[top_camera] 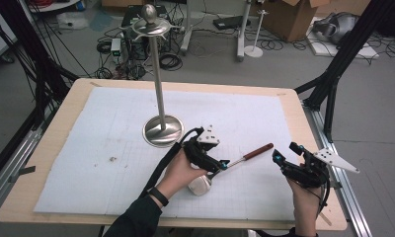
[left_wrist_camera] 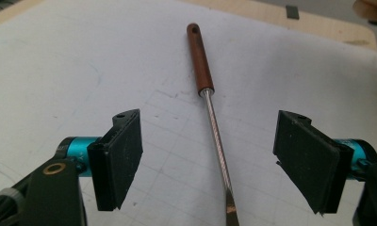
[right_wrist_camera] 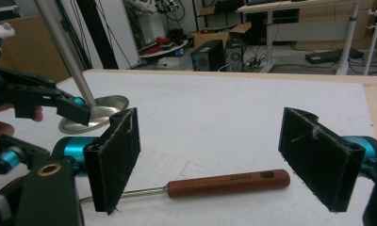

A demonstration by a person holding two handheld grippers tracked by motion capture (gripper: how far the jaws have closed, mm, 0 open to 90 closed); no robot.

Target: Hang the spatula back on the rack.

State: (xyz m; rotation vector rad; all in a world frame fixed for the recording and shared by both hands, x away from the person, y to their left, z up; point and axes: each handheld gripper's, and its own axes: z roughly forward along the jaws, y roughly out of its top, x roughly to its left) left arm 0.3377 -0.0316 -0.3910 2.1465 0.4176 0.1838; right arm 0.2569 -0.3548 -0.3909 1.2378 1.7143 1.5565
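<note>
Left gripper (left_wrist_camera: 210,160) is released, straddling the ladle (left_wrist_camera: 210,117) shaft without touching; the bowl looks hidden underneath. Right gripper (right_wrist_camera: 210,160) hangs released near its handle.

One marking is showing legibly: the word "SUPOR" is standing stamped along the brown wooden handle (right_wrist_camera: 229,182) of the ladle, lying between the right tongs' (right_wrist_camera: 222,160) two open pads and just short of the handle's hanging hole. No other lettering, number or sign is reading clearly anywhere.
</note>
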